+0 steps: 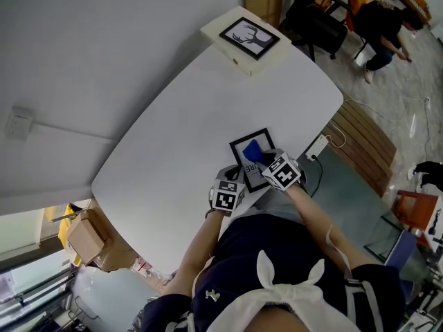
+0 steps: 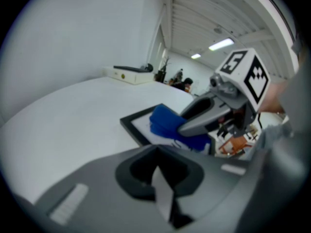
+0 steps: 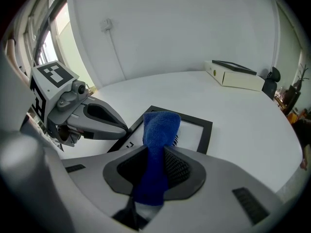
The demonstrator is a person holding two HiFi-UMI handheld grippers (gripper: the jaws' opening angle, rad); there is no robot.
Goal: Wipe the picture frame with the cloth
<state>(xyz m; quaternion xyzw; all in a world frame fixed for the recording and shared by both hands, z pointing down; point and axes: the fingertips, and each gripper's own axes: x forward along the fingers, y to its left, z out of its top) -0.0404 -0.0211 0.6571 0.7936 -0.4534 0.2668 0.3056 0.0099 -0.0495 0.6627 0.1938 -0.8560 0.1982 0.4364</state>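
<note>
A black picture frame (image 1: 235, 156) with a white mat lies flat on the white table (image 1: 173, 151), near its front edge. My right gripper (image 1: 261, 159) is shut on a blue cloth (image 3: 160, 130), whose free end rests on the frame's glass (image 3: 194, 132). The left gripper view shows the same cloth (image 2: 163, 120) bunched on the frame (image 2: 133, 123) under the right gripper (image 2: 182, 127). My left gripper (image 3: 125, 128) is shut, its tips at the frame's near left edge. Whether they pinch the frame is hidden. In its own view the left gripper (image 2: 163, 191) shows closed jaws.
A cream box (image 1: 239, 57) carrying a second framed picture (image 1: 249, 37) sits at the table's far end. A white power strip (image 1: 317, 146) hangs off the right edge beside a wooden bench (image 1: 363, 144). A cardboard box (image 1: 86, 239) stands on the floor at left. A seated person (image 1: 384, 23) is far right.
</note>
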